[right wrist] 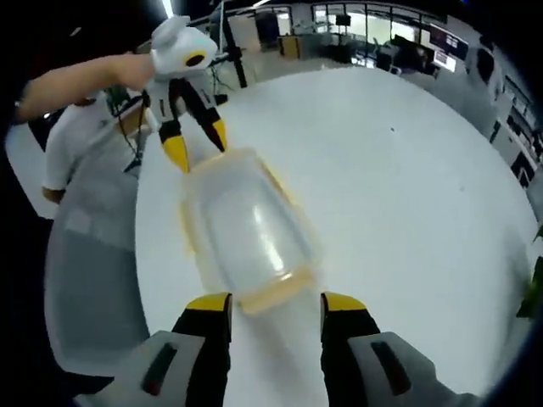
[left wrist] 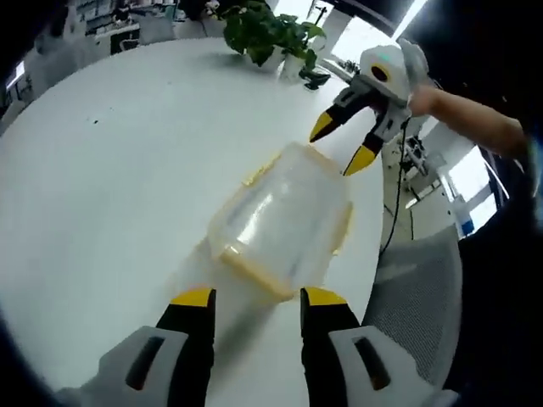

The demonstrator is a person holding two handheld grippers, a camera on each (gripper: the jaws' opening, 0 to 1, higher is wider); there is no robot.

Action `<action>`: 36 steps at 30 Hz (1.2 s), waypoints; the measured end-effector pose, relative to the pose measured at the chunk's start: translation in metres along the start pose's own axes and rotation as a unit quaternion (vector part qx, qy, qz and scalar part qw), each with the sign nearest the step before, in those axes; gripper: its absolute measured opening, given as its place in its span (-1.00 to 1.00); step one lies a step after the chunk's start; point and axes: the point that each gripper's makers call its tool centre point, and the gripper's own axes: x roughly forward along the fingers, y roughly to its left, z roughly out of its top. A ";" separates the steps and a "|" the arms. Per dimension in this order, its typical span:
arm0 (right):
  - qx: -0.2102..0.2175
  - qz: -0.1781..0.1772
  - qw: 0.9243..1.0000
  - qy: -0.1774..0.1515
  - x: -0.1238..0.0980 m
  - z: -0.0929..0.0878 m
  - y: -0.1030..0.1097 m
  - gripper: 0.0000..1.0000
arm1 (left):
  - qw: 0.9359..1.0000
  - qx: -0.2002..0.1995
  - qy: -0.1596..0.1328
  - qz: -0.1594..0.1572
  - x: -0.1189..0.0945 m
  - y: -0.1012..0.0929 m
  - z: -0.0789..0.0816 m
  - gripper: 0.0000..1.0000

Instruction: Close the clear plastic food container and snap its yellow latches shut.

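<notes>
A clear plastic food container (left wrist: 284, 216) with a yellow rim and yellow latches lies on the white round table (left wrist: 127, 170), its lid resting on top. My left gripper (left wrist: 258, 298) stands open just short of one short end, where a yellow latch (left wrist: 254, 273) shows. My right gripper (left wrist: 342, 146) hovers open at the far end, its yellow tips close to the lid's corner. In the right gripper view the container (right wrist: 250, 225) lies ahead of my open right gripper (right wrist: 277, 303), a yellow latch (right wrist: 276, 294) between its jaws. The left gripper (right wrist: 198, 144) is open beyond it.
A potted green plant (left wrist: 271, 34) stands at the table's far edge. A grey mesh chair (left wrist: 416, 288) sits past the table's edge beside the container, also the chair (right wrist: 85, 280). A person's bare forearm (left wrist: 467, 114) holds the right gripper. Bare table (right wrist: 407, 170) spreads to the right.
</notes>
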 end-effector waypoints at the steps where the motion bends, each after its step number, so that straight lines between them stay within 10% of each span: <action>1: 0.006 -0.003 1.000 0.000 -0.001 -0.001 -0.001 -0.22 | 1.000 -0.008 0.002 0.007 0.000 0.003 -0.002 -0.24; 11: 0.117 -0.010 0.992 -0.046 -0.007 0.005 -0.006 -0.26 | 0.978 -0.195 -0.072 -0.008 0.002 0.002 0.011 -0.18; 22: 0.204 -0.007 0.976 -0.079 -0.004 0.010 -0.007 -0.29 | 0.945 -0.318 -0.080 0.002 0.004 0.003 0.004 -0.28; 36: 0.231 0.007 0.970 -0.079 -0.004 0.009 -0.005 -0.34 | 0.945 -0.317 -0.085 -0.001 0.007 -0.001 0.007 -0.32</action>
